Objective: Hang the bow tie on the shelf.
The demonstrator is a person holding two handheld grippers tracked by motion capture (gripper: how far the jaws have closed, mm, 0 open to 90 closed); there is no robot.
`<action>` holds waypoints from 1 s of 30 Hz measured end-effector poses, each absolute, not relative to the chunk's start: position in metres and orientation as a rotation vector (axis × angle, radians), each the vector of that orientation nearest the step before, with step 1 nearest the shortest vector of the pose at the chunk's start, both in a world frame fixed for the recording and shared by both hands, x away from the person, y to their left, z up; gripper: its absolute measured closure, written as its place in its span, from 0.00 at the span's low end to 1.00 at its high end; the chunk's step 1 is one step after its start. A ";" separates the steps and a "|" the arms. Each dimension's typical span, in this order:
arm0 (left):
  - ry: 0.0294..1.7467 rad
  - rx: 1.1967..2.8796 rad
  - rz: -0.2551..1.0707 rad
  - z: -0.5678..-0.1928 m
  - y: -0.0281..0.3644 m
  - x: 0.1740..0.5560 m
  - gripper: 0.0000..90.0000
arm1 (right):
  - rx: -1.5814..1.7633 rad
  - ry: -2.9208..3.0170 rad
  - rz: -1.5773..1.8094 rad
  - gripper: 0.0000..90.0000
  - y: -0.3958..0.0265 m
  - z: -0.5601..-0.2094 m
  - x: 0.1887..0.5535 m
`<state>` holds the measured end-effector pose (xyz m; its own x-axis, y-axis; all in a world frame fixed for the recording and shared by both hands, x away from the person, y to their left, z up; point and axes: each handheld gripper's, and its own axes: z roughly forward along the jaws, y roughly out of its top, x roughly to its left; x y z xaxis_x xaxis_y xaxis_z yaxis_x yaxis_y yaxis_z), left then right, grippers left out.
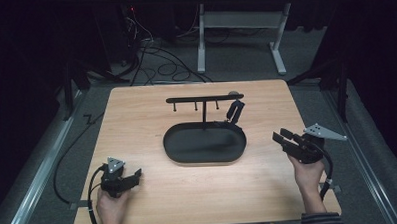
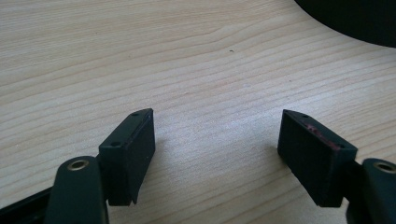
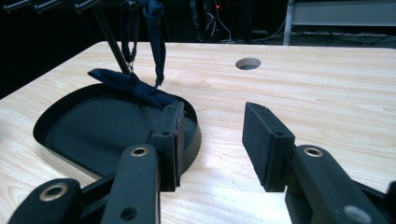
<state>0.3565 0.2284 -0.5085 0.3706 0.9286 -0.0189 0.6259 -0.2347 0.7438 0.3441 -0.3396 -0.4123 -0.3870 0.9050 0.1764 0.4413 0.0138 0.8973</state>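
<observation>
A black oval tray lies in the middle of the wooden table. From it rises a thin black stand whose crossbar carries small hooks. A dark blue strap hangs from the bar's right end and trails down onto the tray's rim. My left gripper rests near the front left corner, open over bare wood. My right gripper is right of the tray, open and empty, its jaws pointing toward the tray and the strap.
A round hole pierces the tabletop beyond the right gripper. The tray's edge lies far ahead of the left gripper. Cables and a white desk frame sit on the floor behind the table.
</observation>
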 end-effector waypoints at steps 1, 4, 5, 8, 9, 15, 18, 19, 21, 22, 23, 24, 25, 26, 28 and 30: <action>1.340 1.961 0.575 -0.509 0.228 0.357 0.31 | 1.373 1.844 1.348 0.67 -0.340 -0.413 0.343; 1.340 1.960 0.576 -0.509 0.228 0.357 0.31 | 1.378 1.845 1.350 0.67 -0.340 -0.416 0.341; 1.340 1.960 0.576 -0.509 0.228 0.357 0.31 | 1.378 1.845 1.350 0.67 -0.340 -0.416 0.341; 1.340 1.960 0.576 -0.509 0.228 0.356 0.31 | 1.384 1.850 1.353 0.67 -0.340 -0.421 0.339; 1.340 1.960 0.576 -0.509 0.228 0.357 0.31 | 1.390 1.852 1.352 0.67 -0.339 -0.422 0.339; 1.340 1.960 0.576 -0.509 0.228 0.357 0.31 | 1.399 1.864 1.351 0.67 -0.336 -0.430 0.337; 1.340 1.960 0.576 -0.509 0.228 0.356 0.31 | 1.404 1.868 1.353 0.67 -0.336 -0.432 0.337; 1.340 1.961 0.575 -0.508 0.228 0.356 0.31 | 1.404 1.874 1.352 0.67 -0.335 -0.435 0.336; 1.340 1.961 0.576 -0.509 0.228 0.356 0.31 | 1.412 1.877 1.352 0.67 -0.334 -0.437 0.336; 1.340 1.961 0.576 -0.509 0.228 0.356 0.31 | 1.411 1.879 1.354 0.67 -0.334 -0.437 0.336; 1.340 1.961 0.576 -0.509 0.228 0.356 0.31 | 1.412 1.880 1.352 0.67 -0.333 -0.438 0.336; 1.340 1.961 0.576 -0.509 0.228 0.356 0.31 | 1.412 1.880 1.352 0.67 -0.333 -0.438 0.336; 1.340 1.960 0.576 -0.509 0.228 0.356 0.31 | 1.412 1.883 1.352 0.67 -0.332 -0.440 0.335; 1.340 1.960 0.576 -0.509 0.228 0.356 0.31 | 1.411 1.884 1.353 0.67 -0.332 -0.440 0.335; 1.340 1.961 0.576 -0.509 0.228 0.356 0.31 | 1.420 1.886 1.352 0.67 -0.331 -0.441 0.335; 1.340 1.960 0.576 -0.509 0.228 0.356 0.31 | 1.421 1.889 1.351 0.67 -0.331 -0.443 0.335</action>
<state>0.3565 0.2284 -0.5086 0.3707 0.9286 -0.0187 0.6254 -0.2347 0.7442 0.3347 -0.3309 -0.4427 -0.3923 0.8947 0.2136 0.4912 0.0075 0.8710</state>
